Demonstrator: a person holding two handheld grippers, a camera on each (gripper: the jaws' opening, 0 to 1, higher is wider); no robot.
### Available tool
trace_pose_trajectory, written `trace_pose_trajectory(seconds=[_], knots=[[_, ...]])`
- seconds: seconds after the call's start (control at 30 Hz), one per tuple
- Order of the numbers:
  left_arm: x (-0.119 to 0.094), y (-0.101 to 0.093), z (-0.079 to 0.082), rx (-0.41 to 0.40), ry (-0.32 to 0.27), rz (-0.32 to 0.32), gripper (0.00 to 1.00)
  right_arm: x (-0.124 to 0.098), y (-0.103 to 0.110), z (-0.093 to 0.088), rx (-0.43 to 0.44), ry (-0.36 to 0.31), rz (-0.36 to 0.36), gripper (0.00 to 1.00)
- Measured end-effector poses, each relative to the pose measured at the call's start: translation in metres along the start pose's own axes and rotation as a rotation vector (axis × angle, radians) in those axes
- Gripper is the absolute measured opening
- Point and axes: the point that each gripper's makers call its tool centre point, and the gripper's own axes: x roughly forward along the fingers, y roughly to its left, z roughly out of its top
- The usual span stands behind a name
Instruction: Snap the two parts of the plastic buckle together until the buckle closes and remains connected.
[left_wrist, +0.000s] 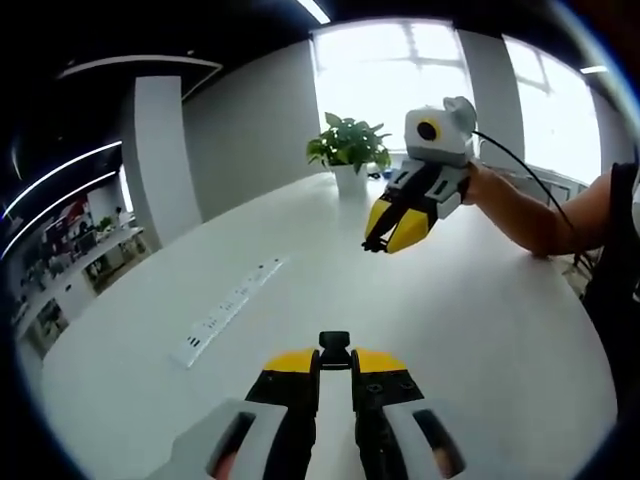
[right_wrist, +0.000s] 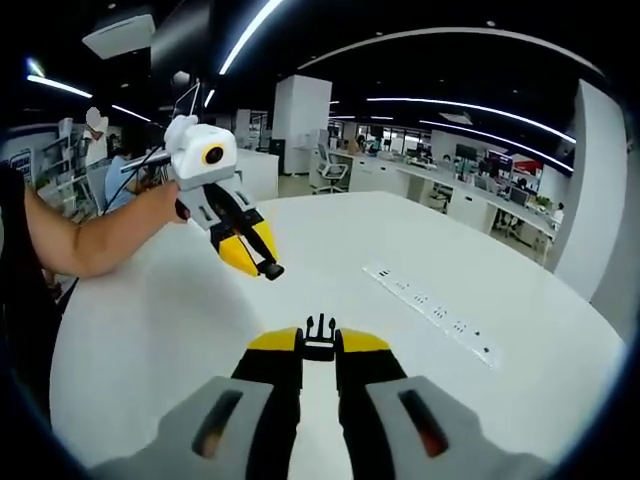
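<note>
My left gripper (left_wrist: 334, 364) is shut on a black buckle part (left_wrist: 334, 348), a blocky piece sticking out past its yellow-tipped jaws. Above the white table (left_wrist: 480, 330) hangs my right gripper (left_wrist: 378, 243), its tips pointing down to the left with a small black piece between them. In the right gripper view, my right gripper (right_wrist: 319, 352) is shut on the other buckle part (right_wrist: 319, 332), whose prongs point forward. My left gripper (right_wrist: 268, 268) appears there at upper left, held by a hand, with its black part at the tip. The two parts are well apart.
A long strip of power sockets (left_wrist: 232, 305) (right_wrist: 432, 311) is set into the table top. A potted plant (left_wrist: 348, 150) stands at the table's far edge by the windows. A person's forearm (left_wrist: 530, 210) (right_wrist: 90, 240) reaches in over the table. Office desks fill the background.
</note>
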Motion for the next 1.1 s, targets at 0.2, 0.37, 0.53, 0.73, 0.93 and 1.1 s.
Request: trace_pose_trajectory(seconds=[0.2, 0.37, 0.53, 0.73, 0.93, 1.1], knots=[[-0.003, -0.004, -0.005, -0.014, -0.004, -0.007, 0.1, 0.0, 0.002, 0.002, -0.019, 0.001, -0.006, 0.11], [-0.005, -0.006, -0.009, -0.013, 0.001, -0.001, 0.1, 0.001, 0.01, 0.0, -0.02, 0.001, 0.003, 0.11], [-0.009, -0.009, -0.009, -0.014, -0.004, 0.002, 0.1, 0.0, 0.013, -0.004, -0.018, 0.009, 0.002, 0.11], [-0.011, -0.013, -0.012, -0.018, -0.001, 0.001, 0.1, -0.002, 0.016, -0.007, -0.002, 0.009, 0.002, 0.11], [-0.012, -0.017, -0.013, -0.017, 0.001, -0.001, 0.1, -0.005, 0.019, -0.01, 0.005, 0.012, 0.004, 0.11], [-0.013, -0.018, -0.012, -0.016, -0.005, 0.005, 0.1, -0.006, 0.023, -0.011, 0.01, 0.005, 0.006, 0.11]])
